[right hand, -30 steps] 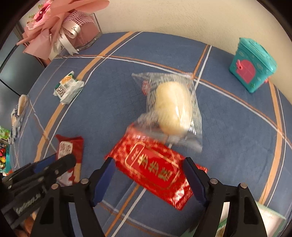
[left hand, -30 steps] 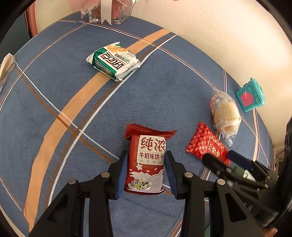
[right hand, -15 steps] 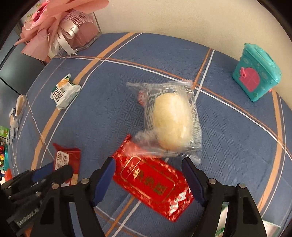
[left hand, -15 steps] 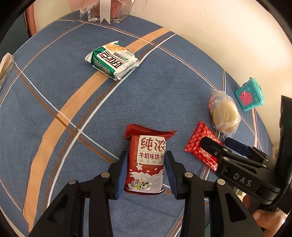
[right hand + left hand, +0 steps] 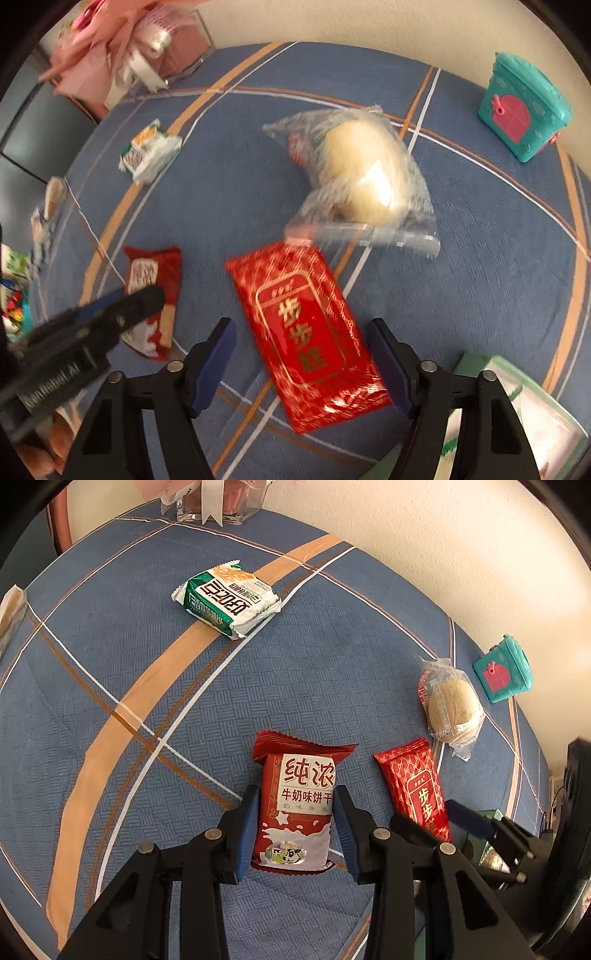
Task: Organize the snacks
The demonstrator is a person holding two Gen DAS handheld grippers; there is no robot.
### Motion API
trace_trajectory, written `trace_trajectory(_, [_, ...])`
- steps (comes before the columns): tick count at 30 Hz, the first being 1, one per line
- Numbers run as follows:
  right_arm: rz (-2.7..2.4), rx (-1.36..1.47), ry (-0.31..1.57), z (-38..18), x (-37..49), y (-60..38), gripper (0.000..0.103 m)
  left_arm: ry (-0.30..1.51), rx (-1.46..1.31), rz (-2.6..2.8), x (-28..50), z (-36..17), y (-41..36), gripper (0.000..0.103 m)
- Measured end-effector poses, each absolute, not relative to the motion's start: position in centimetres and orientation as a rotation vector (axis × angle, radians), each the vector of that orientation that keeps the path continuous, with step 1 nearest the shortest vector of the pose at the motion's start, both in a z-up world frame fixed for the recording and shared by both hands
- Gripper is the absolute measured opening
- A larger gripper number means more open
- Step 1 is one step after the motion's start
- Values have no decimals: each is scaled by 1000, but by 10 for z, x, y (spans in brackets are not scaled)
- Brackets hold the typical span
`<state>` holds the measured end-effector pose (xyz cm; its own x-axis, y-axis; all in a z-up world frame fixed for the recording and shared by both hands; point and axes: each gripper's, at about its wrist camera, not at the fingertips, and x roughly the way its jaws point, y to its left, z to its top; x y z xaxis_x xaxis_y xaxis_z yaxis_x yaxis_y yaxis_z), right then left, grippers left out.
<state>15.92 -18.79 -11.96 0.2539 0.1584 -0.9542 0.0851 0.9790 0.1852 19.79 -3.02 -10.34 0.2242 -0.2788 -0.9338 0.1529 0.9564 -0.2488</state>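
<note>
A red and white milk biscuit packet [image 5: 299,775] lies on the blue plaid tablecloth [image 5: 258,686], and my left gripper [image 5: 297,797] is shut on its two long sides. In the right wrist view the same packet [image 5: 151,266] shows under the left gripper [image 5: 140,299]. A glossy red packet with gold print [image 5: 295,295] lies flat between the jaws of my right gripper [image 5: 299,326]. Those jaws are closing, with a gap on each side of the packet. The left wrist view shows the right gripper [image 5: 424,812] over the red packet [image 5: 413,779].
A bun in clear wrap [image 5: 365,177] lies just beyond the red packet. A green and white packet [image 5: 227,598] sits farther off. A teal box [image 5: 524,107] stands by the wall, a glass vase with pink ribbon [image 5: 147,48] at the far corner, and a green-white box [image 5: 517,406] at the near right.
The right gripper's jaws have narrowed around the red packet, which now lies more lengthwise between them. The left gripper and its packet have not moved.
</note>
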Motion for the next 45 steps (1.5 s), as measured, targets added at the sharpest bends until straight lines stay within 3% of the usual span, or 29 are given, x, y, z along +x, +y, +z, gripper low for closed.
trace_trajectory(5, [-17,73,1319,-119,148,-166,58,1317,-104,-301,194,-104,-30,41])
trace_trajectory(11, [-71,106,1306,-116,136,-160,50,1322,-89,-296,186,-102,-28,41])
trace_trajectory(22, [-107,276,1276,-100,95,-161,48,1283,-60,-298,167,-80,-22,40])
trace_trajectory(29, [-120,284,1186,-61,51,-163,48,1240,-27,-316,151,-59,-30,40])
trace_trajectory(45, [-263,428,1048,-8,-12,-211,48,1118,109,-530,90,-5,-111,40])
